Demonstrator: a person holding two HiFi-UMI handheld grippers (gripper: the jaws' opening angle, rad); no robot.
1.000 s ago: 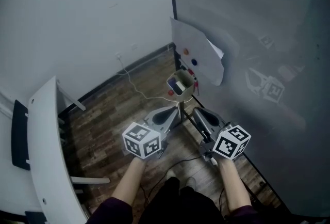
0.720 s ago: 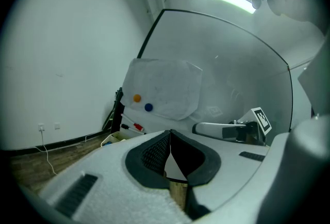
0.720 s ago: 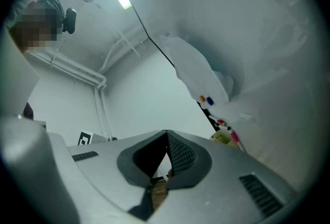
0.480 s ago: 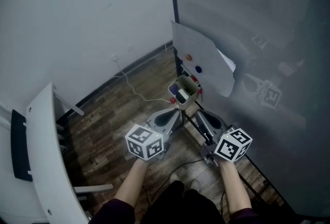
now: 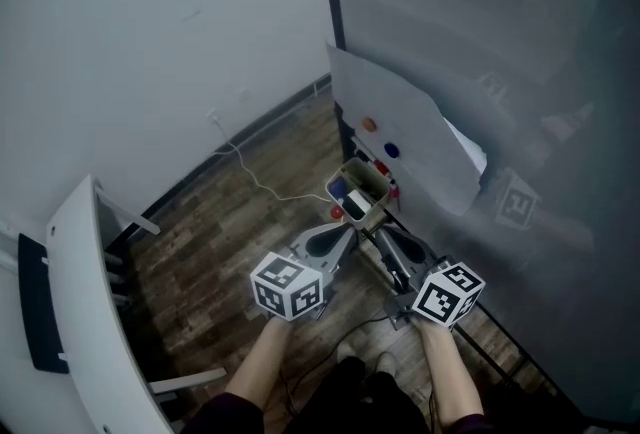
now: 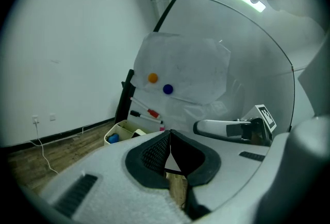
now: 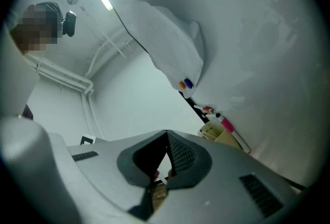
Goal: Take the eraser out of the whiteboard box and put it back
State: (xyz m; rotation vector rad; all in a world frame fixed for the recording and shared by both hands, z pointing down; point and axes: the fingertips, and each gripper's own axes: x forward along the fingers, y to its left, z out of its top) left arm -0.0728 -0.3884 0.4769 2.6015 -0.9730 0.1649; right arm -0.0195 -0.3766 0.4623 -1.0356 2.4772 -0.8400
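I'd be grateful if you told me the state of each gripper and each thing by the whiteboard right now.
left gripper: shut, nothing between its jaws.
right gripper: shut, nothing between its jaws.
box: open at the top, with things inside.
eraser: lying in the box, not yet taken out.
paper sheet: held on the whiteboard by two magnets, one corner curling away.

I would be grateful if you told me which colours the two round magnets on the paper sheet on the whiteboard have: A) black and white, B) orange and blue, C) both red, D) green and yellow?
B: in the left gripper view an orange magnet and a blue magnet sit side by side on the paper sheet.
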